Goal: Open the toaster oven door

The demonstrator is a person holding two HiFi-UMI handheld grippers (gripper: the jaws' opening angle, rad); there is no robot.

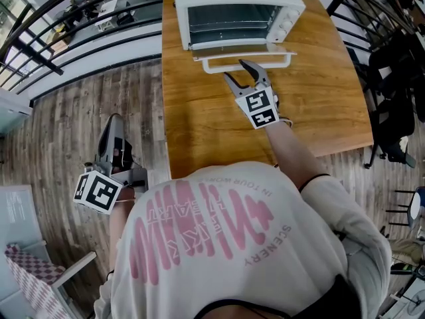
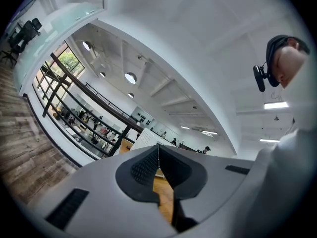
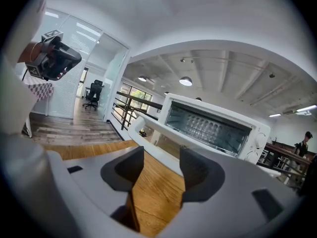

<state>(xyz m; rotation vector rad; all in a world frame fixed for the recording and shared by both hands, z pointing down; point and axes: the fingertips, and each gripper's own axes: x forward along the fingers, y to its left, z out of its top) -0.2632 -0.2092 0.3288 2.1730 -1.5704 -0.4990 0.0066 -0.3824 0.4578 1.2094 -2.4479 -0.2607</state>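
Toaster oven door (image 1: pixel 232 53) lies open, handle (image 1: pixel 216 65) just beyond right gripper's (image 1: pixel 235 70) parted jaws.

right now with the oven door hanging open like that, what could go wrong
1. The right tool is open, right at the door handle, with nothing gripped. Pulling back carelessly could snag the handle and swing the door or drag the toaster oven.
2. The lowered door juts out over the table. Pressing down on it might tip the oven forward.
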